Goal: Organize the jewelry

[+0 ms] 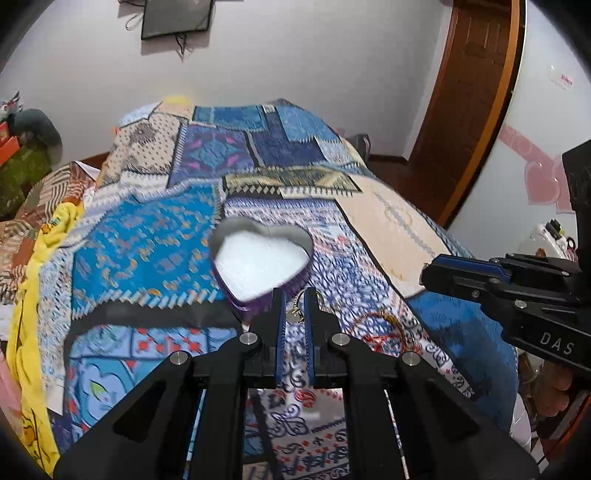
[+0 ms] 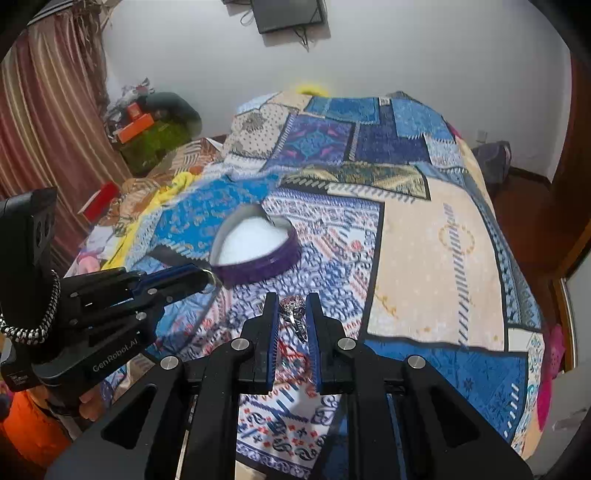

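Observation:
A purple heart-shaped box (image 1: pixel 258 258) with a white lining stands open on the patchwork bedspread; it also shows in the right wrist view (image 2: pixel 255 247). My left gripper (image 1: pixel 295 301) is shut on a gold chain piece (image 1: pixel 297 314) just in front of the box's near edge; it also shows in the right wrist view (image 2: pixel 207 277). My right gripper (image 2: pixel 291 306) is shut on a silver jewelry piece (image 2: pixel 295 314) and is held above the bed, short of the box. A red and gold bracelet (image 1: pixel 384 328) lies on the bedspread to the right of my left gripper.
The bedspread (image 2: pixel 424 240) covers the whole bed. Yellow cloth (image 1: pixel 33 295) and other clutter lie along the bed's left side. A wooden door (image 1: pixel 469 92) stands at the right and a dark screen (image 2: pixel 288 14) hangs on the far wall.

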